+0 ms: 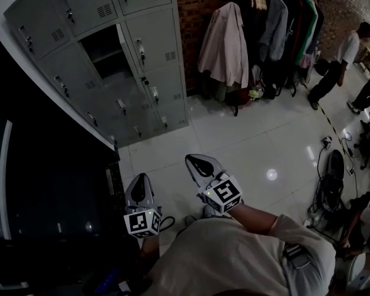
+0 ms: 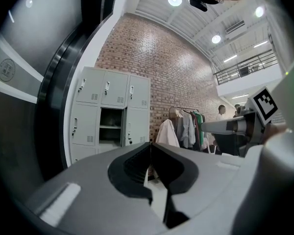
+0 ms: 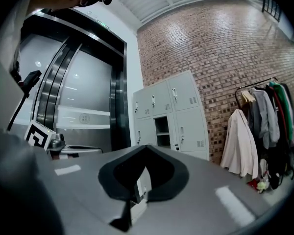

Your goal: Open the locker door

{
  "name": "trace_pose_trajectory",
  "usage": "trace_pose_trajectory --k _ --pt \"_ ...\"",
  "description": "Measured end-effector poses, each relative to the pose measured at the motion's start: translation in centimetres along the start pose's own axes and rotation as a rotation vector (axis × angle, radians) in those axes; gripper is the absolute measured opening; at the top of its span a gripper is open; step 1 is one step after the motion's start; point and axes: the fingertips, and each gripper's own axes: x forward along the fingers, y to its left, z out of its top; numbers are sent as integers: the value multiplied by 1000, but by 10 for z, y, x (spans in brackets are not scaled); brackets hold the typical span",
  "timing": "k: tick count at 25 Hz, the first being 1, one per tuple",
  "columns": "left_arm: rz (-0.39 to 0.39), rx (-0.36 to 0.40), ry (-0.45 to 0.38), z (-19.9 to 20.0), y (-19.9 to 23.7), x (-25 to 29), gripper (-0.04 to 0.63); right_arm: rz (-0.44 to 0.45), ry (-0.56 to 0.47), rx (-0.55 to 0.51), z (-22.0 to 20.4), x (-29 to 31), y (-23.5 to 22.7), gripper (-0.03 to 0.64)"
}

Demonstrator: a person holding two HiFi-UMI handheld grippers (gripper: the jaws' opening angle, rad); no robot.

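A bank of grey lockers stands against the wall ahead of me, a couple of metres away. One middle compartment is open and dark inside, its door swung out edge-on. The other doors are closed, each with a small latch handle. The lockers and the open compartment show in the left gripper view. They show in the right gripper view too. My left gripper is shut and empty. My right gripper is shut and empty as well. Both are held low, far from the lockers.
A clothes rack with coats stands against the brick wall right of the lockers. People are at the far right, with cables and bags on the glossy white floor. A dark glass-and-steel panel runs along my left.
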Motion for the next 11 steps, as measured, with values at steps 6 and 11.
trace_pose_trajectory --k 6,11 --pt "-10 -10 11 -3 -2 1 31 7 -2 21 0 1 -1 0" --pt "-10 -16 21 -7 6 1 31 10 1 29 -3 7 2 0"
